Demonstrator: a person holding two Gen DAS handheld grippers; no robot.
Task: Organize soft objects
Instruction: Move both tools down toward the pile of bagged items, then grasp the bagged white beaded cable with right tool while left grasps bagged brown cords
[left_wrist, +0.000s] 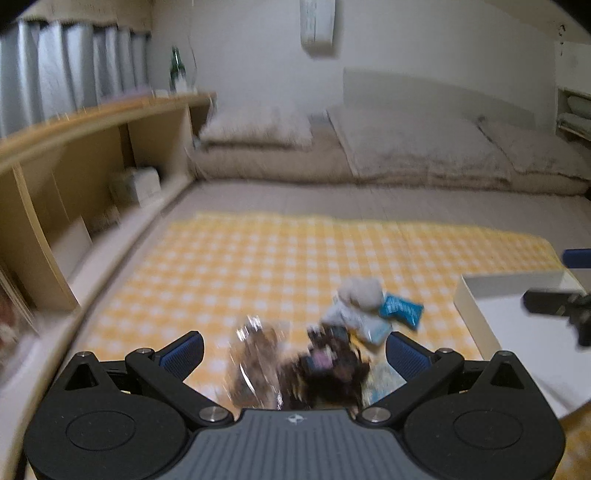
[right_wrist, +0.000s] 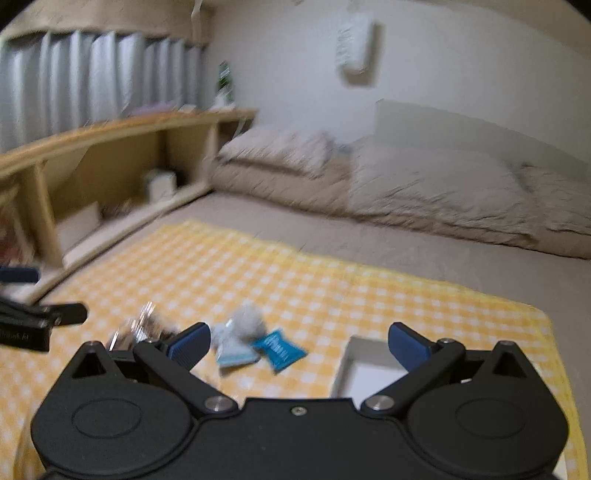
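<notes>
Jaws spread on both the left gripper (left_wrist: 295, 354) and right gripper (right_wrist: 299, 345); one white box (right_wrist: 345, 369).

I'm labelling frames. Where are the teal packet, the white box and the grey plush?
teal packet (right_wrist: 279, 349), right wrist view, centre of its face.
white box (left_wrist: 466, 295), left wrist view, near wall.
grey plush (left_wrist: 360, 291), left wrist view, its top.

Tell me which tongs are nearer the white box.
Right. The right tongs hang open just above the white box, one finger over it; the left tongs are over the snack pile beside it.
</notes>
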